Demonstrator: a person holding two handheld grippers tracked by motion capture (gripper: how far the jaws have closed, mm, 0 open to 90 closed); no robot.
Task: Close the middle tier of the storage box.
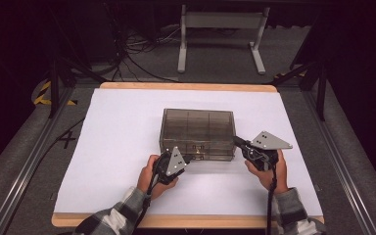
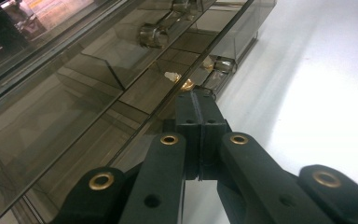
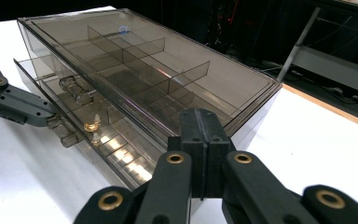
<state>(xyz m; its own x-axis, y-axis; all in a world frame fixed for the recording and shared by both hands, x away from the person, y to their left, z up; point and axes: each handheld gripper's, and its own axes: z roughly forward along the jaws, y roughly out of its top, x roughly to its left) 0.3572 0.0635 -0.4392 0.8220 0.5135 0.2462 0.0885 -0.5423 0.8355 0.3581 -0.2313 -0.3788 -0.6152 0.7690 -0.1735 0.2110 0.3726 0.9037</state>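
The box (image 1: 198, 133), a smoky clear plastic organiser with inner dividers and drawers in its near face, sits near the middle of the white table (image 1: 117, 147). In the high view the left gripper (image 1: 185, 160) is at the near face of the box, left of its middle, with its tips at the lower drawer front. The left hand (image 1: 149, 177) holds it from the near side. The right gripper (image 1: 237, 142) has its tips at the near right corner of the box, held by the right hand (image 1: 269, 172), with a grey plate (image 1: 270, 140) on top.

In the left gripper view the left gripper (image 2: 200, 100) has its jaws pressed together with no gap between them, tips right by the drawer (image 2: 135, 93) edge; whether they pinch anything there cannot be told. A clear handle (image 2: 153, 33) stands farther along the drawer face, and a small brass piece (image 2: 186, 84) lies inside just beyond the tips.

In the right gripper view the right gripper (image 3: 200, 121) also has its jaws pressed together, empty, with the tips over the near right corner of the box (image 3: 168, 70). At the left, the left gripper (image 3: 51, 119) reaches the handle (image 3: 67, 135) of the lower drawer (image 3: 116, 154), which stands slightly pulled out. A small brass piece (image 3: 91, 125) lies in that drawer.
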